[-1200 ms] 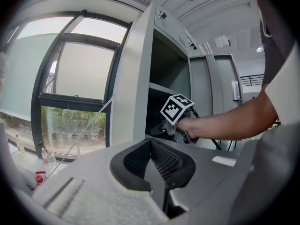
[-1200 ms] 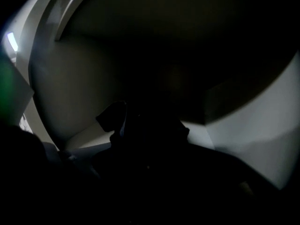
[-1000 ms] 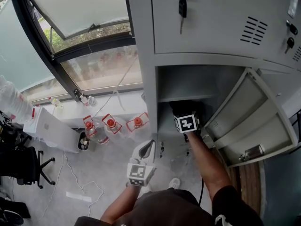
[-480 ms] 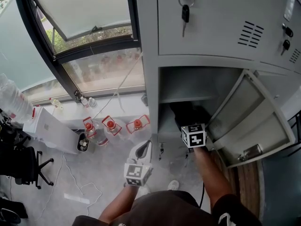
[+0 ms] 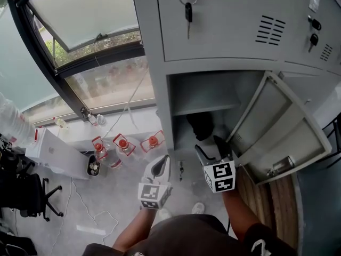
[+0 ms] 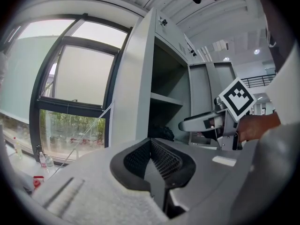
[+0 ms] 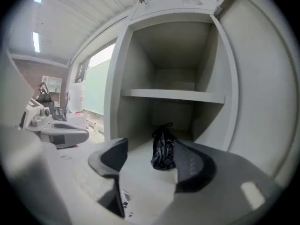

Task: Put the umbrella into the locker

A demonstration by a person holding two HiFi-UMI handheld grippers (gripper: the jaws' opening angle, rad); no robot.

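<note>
The black folded umbrella (image 5: 201, 126) lies on the floor of the grey locker's (image 5: 160, 100) open lower compartment, under its shelf; in the right gripper view the umbrella (image 7: 163, 149) rests well inside. My right gripper (image 5: 209, 145) hovers just outside the opening, apart from the umbrella. It is open; its jaws have just been closing a little with nothing between them. My left gripper (image 5: 163, 163) hangs to the left of the locker, shut and empty, its jaws meeting in the left gripper view (image 6: 151, 143).
The locker door (image 5: 282, 135) stands swung open to the right of my right gripper. Keys (image 5: 187, 12) hang from the upper door. Red-capped bottles (image 5: 123, 143), a white box (image 5: 56, 152) and an office chair (image 5: 26, 196) sit on the floor at the left under the window.
My right gripper has drawn back out of the lower compartment and risen, leaving the umbrella inside. The left gripper has stayed where it was.
</note>
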